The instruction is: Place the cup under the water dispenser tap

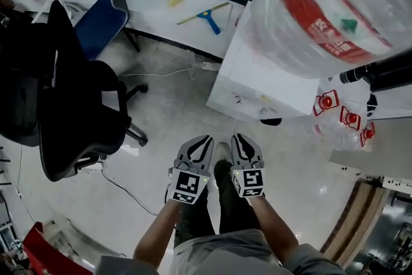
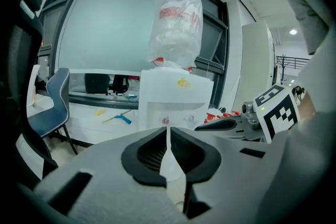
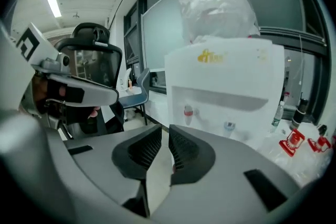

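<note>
No cup shows in any view. The white water dispenser [image 1: 257, 84] stands ahead of me, its big bottle [image 1: 322, 3] wrapped in clear plastic. Its red tap [image 3: 187, 112] and blue tap [image 3: 229, 126] sit in the recess on its front, also seen as the taps [image 2: 165, 120] in the left gripper view. My left gripper [image 1: 205, 140] and right gripper [image 1: 239, 138] are held side by side above the floor, pointing at the dispenser from some way off. The left gripper [image 2: 168, 131] has its pads together and empty. The right gripper [image 3: 165, 132] shows only a thin slit, with nothing in it.
A black office chair [image 1: 71, 106] stands at the left, with a blue chair [image 1: 103, 3] behind it. A white counter [image 1: 161, 16] carries a blue squeegee [image 1: 207, 17]. Plastic bags of red-printed items [image 1: 341, 116] lie right of the dispenser. A cable [image 1: 122, 193] runs over the floor.
</note>
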Available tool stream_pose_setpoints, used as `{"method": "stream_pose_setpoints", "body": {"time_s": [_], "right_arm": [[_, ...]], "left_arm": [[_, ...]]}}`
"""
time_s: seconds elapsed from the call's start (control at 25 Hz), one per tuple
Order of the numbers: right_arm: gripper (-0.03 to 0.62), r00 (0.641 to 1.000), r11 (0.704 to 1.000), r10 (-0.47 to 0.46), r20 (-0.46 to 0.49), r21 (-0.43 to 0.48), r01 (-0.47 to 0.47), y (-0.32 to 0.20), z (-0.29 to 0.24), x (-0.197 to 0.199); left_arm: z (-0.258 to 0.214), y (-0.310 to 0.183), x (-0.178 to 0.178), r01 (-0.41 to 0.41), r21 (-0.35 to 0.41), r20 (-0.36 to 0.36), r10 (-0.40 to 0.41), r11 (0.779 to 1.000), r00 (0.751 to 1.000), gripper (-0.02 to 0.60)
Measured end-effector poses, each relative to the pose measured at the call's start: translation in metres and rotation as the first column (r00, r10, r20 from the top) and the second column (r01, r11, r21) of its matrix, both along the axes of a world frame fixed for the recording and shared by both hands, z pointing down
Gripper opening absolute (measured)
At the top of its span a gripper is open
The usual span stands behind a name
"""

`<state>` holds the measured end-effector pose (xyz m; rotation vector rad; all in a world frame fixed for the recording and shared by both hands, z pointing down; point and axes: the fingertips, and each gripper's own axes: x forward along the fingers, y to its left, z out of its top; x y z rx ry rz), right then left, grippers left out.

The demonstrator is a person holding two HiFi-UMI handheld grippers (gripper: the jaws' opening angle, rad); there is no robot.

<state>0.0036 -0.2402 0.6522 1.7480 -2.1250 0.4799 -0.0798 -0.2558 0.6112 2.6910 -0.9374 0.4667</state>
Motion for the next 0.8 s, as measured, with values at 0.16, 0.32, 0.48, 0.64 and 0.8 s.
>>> {"method": "stream_pose_setpoints", "body": {"time_s": [0.16, 0.32, 0.48, 0.64, 0.8], "right_arm": [[0.038, 1.0, 0.998, 0.008, 0.029, 0.067, -0.01, 0.005, -0.062, -0.005], [0.026, 0.999, 0.991, 0.004, 0.042, 0.131, -0.01, 0.015, -0.122, -0.007], [0.015, 0.999, 0.98, -0.002, 0.054, 0.199, -0.008, 0.027, -0.181, -0.01], [0.011, 0.999, 0.965, -0.012, 0.039, 0.264, 0.002, 0.043, -0.23, -0.012], [0.01, 0.999, 0.947, -0.017, 0.046, 0.321, 0.002, 0.059, -0.271, -0.012]], "left_arm": [[-0.049, 0.003, 0.001, -0.018, 0.034, -0.014, 0.019, 0.999, 1.0, 0.028], [-0.098, 0.01, 0.0, -0.034, 0.066, -0.029, 0.036, 0.997, 0.999, 0.028], [-0.151, 0.016, 0.0, -0.056, 0.117, -0.055, 0.063, 0.992, 0.996, 0.028], [-0.203, 0.026, 0.003, -0.081, 0.176, -0.085, 0.097, 0.981, 0.992, 0.028], [-0.243, 0.039, 0.01, -0.109, 0.238, -0.101, 0.136, 0.965, 0.986, 0.028]]}}
